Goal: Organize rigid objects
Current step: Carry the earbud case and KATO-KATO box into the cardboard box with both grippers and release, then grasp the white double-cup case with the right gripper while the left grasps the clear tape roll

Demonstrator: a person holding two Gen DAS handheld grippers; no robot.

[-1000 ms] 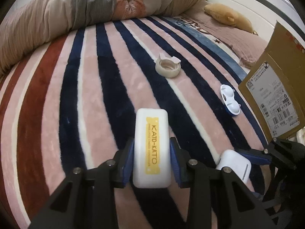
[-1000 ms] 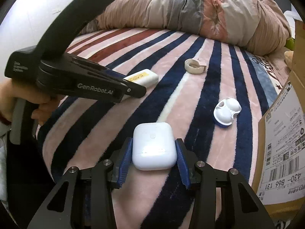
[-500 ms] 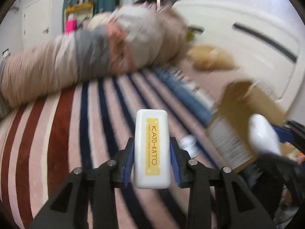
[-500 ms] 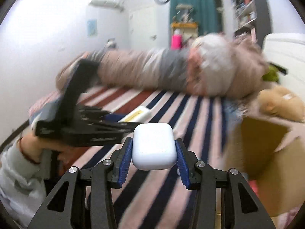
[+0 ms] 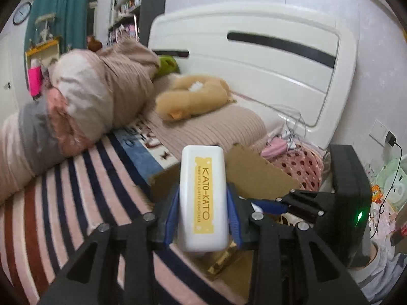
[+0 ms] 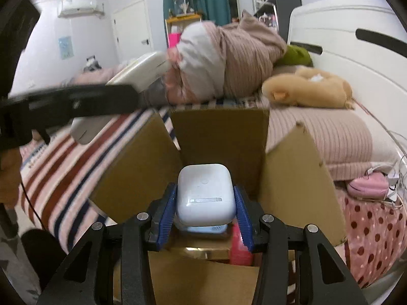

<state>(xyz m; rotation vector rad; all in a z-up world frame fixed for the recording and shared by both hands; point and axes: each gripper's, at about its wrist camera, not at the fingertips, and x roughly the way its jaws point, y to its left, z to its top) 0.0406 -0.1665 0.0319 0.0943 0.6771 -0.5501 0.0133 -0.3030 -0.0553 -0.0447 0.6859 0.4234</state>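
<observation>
Both tools are loaded and the step in hand looks like the drop-off into the cardboard box point(image 6: 221, 137) that stands open on the bed, its flaps splayed outward. The right gripper point(image 6: 205, 209) has its blue-padded fingers point(image 6: 166, 209) pinching a white earbud charging case point(image 6: 204, 194) by its two sides, and that case hangs directly over the box mouth, above a pink item point(image 6: 240, 247) and something gold-coloured already lying inside; how far above them it sits cannot be judged. The left gripper point(image 5: 202, 214) pinches a white oblong container with a yellow KATO-KATO label point(image 5: 202, 198), held upright between the pads, just beside the right tool and over the near edge of the box point(image 5: 257, 175), with the striped blanket point(image 5: 71, 190) to its left. In the right wrist view this container shows blurred at upper left, off to the side of the opening, not over it. The next move for the right hand calls for lowering a little and then spreading the fingers so the case settles beside the pink item, not on the flap. The left hand would need to come further across over the opening before letting go, and the two tools are close enough that one should finish first.
</observation>
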